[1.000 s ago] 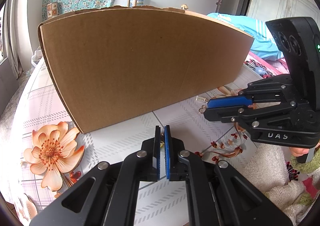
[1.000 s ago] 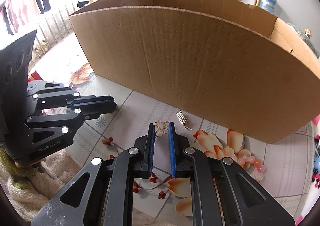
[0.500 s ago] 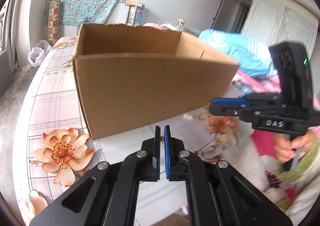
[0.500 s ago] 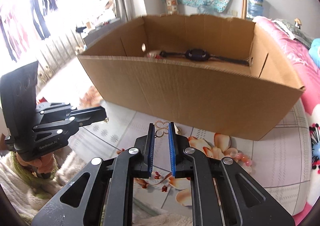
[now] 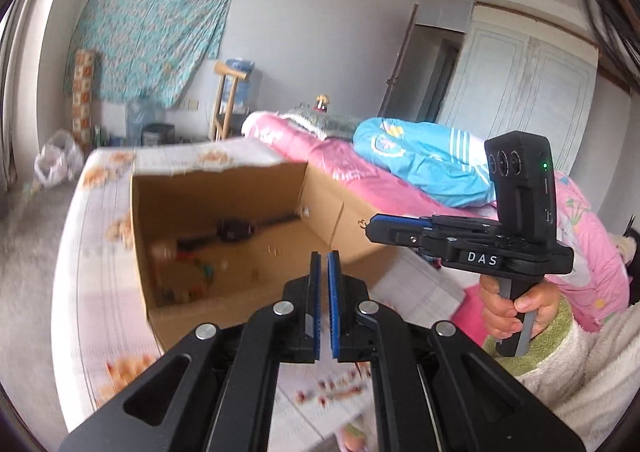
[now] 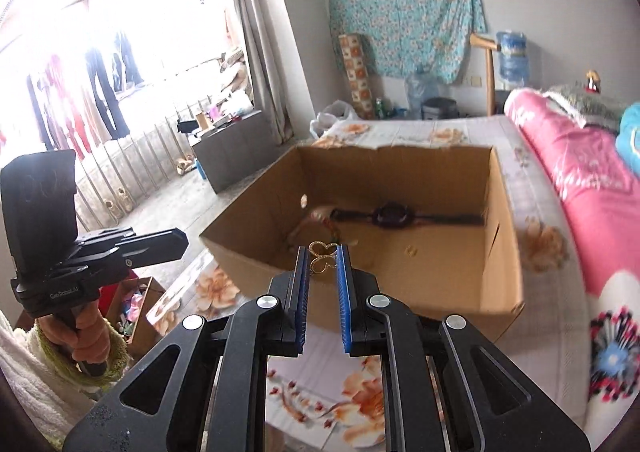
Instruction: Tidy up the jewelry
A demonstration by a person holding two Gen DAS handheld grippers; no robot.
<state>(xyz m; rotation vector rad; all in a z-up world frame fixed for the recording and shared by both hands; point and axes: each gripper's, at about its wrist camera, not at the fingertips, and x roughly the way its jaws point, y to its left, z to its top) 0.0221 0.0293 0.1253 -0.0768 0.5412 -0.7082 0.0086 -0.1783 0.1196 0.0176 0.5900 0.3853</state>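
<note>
I held the gold earring (image 6: 322, 256) clamped in the right gripper (image 6: 323, 264) above the cardboard box (image 6: 400, 294) for dropping in; the left gripper (image 5: 324, 266) was clenched, perhaps on something tiny.

A cardboard box (image 6: 400, 292) sits on the bed (image 6: 532, 179), a watch (image 6: 390, 213) inside it

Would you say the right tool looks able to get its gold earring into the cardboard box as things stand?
Probably yes: the right tool holds the gold earring at the near wall of the cardboard box, whose top is open with nothing in between.
</note>
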